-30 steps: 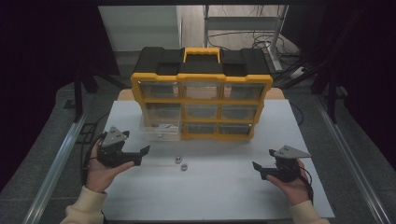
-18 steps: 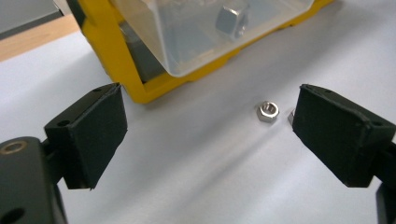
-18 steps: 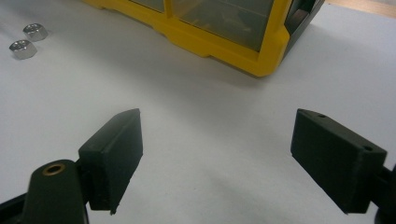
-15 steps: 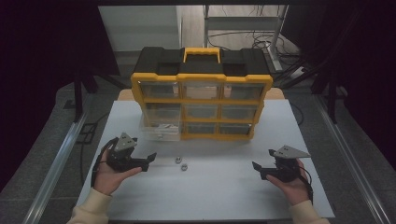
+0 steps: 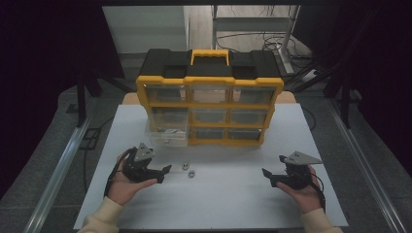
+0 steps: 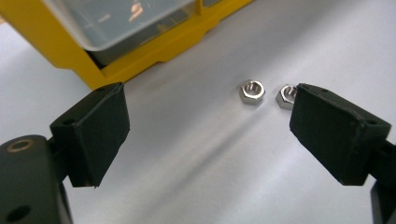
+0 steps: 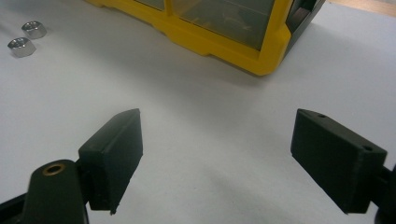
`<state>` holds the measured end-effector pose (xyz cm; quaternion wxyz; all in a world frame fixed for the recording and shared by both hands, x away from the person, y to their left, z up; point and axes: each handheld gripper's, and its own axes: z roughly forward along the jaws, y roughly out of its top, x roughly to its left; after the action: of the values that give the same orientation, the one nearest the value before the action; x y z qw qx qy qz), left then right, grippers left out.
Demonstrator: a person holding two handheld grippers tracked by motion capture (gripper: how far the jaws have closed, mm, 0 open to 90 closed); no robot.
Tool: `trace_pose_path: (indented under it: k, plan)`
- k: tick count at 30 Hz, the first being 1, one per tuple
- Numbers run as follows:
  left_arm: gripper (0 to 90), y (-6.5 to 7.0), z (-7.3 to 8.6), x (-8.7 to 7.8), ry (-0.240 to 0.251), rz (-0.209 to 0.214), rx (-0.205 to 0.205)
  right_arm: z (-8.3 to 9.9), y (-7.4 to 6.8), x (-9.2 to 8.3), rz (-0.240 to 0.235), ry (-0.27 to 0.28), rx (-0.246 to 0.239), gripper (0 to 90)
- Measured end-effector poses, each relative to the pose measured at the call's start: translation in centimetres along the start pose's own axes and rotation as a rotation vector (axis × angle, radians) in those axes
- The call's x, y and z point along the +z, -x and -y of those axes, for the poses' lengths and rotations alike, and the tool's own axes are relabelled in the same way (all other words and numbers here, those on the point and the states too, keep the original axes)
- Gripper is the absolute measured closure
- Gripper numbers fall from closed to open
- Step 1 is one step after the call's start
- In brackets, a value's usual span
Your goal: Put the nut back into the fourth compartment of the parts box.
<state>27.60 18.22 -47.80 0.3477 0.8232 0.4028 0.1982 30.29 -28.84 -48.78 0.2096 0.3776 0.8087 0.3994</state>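
On the white table (image 5: 228,199), just in front of the yellow-and-black drawer organizer (image 5: 210,97), two steel hex nuts (image 5: 188,170) lying side by side, close together, flat on the surface. Just to their left in the high view, the left gripper (image 5: 165,172), jaws spread wide and aimed at the nuts, holding nothing. Seen along that gripper's own jaws: one nut (image 6: 252,91) lying bare between the jaws, the other nut (image 6: 286,96) at the tip of one jaw and partly hidden by it; contact hard to judge. Above them, a clear drawer (image 6: 121,18) pulled out from the organizer's bottom-left slot. Well apart at the table's right side, the right gripper (image 5: 268,177), jaws likewise gaping, empty, low over bare tabletop.
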Motion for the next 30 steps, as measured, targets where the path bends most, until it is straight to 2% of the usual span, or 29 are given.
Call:
trace_pose_path:
  k: [12, 14, 19, 30]
  plan:
    - [16.0, 1.8, -0.1, 1.9, -0.037, 0.032, 0.042, 0.0, 0.0, 0.1, 0.0, -0.002, -0.003, 17.2]
    - [16.9, 2.0, 0.0, 2.3, -0.039, 0.035, 0.039, 0.0, 0.0, 0.1, -0.001, -0.004, -0.003, 17.3]
    - [18.9, 2.3, -0.2, 3.7, -0.075, 0.037, 0.051, 0.0, -0.1, 0.2, -0.002, -0.007, -0.005, 17.3]
    - [20.0, 4.3, -0.8, 4.8, -0.081, 0.067, 0.102, 0.0, -0.1, 0.2, -0.002, -0.008, -0.007, 17.3]
